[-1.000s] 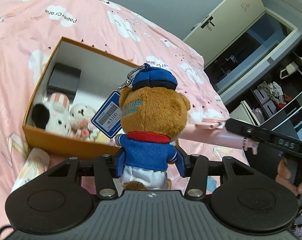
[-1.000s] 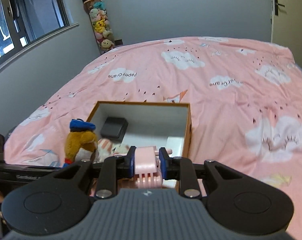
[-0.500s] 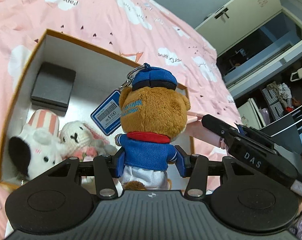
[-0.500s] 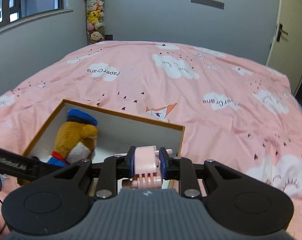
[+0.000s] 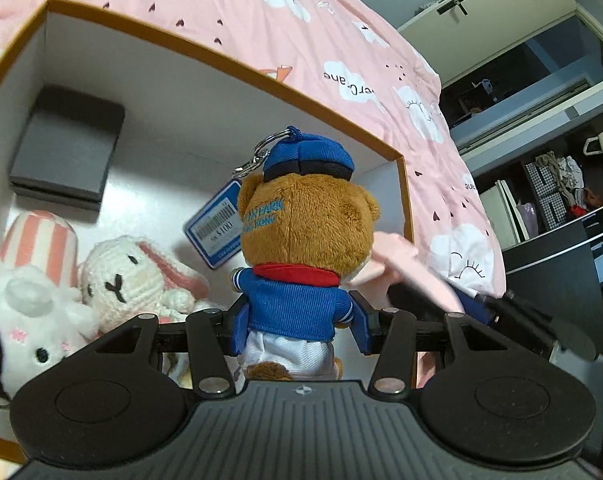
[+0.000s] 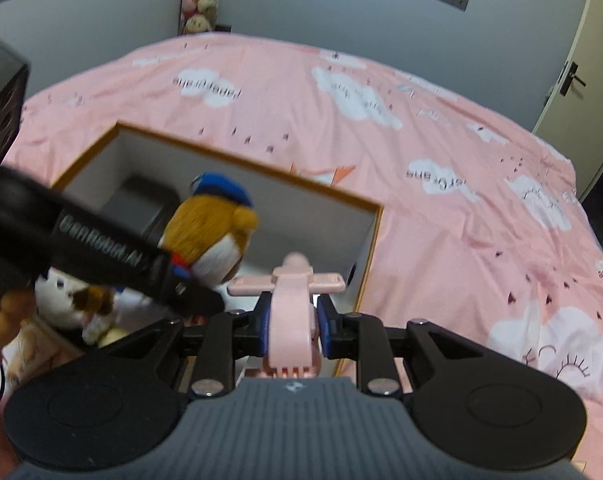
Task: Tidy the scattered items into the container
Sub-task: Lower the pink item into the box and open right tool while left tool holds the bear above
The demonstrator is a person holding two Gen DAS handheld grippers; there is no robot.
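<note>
My left gripper [image 5: 297,326] is shut on a brown plush bear [image 5: 301,240] with a blue cap, blue jacket and price tag, held low inside the orange-rimmed white box [image 5: 229,64]. The bear also shows in the right wrist view [image 6: 217,232], with the left gripper's black body across the left. My right gripper [image 6: 291,322] is shut on a pink plastic toy [image 6: 293,320] with a crossbar, over the box's [image 6: 375,240] right end. In the left wrist view the pink toy [image 5: 405,268] appears blurred beside the bear.
Inside the box lie a dark grey case [image 5: 65,148], a white knitted bunny [image 5: 125,276], a pink-striped item [image 5: 41,240] and a white plush [image 5: 25,320]. The box sits on a pink cloud-print bedspread [image 6: 461,160]. Shelves and a wardrobe [image 5: 541,120] stand beyond the bed.
Both grippers have moved forward and down into the box with their loads. The box fills more of the left wrist view, and the pink toy now sits close beside the bear.
</note>
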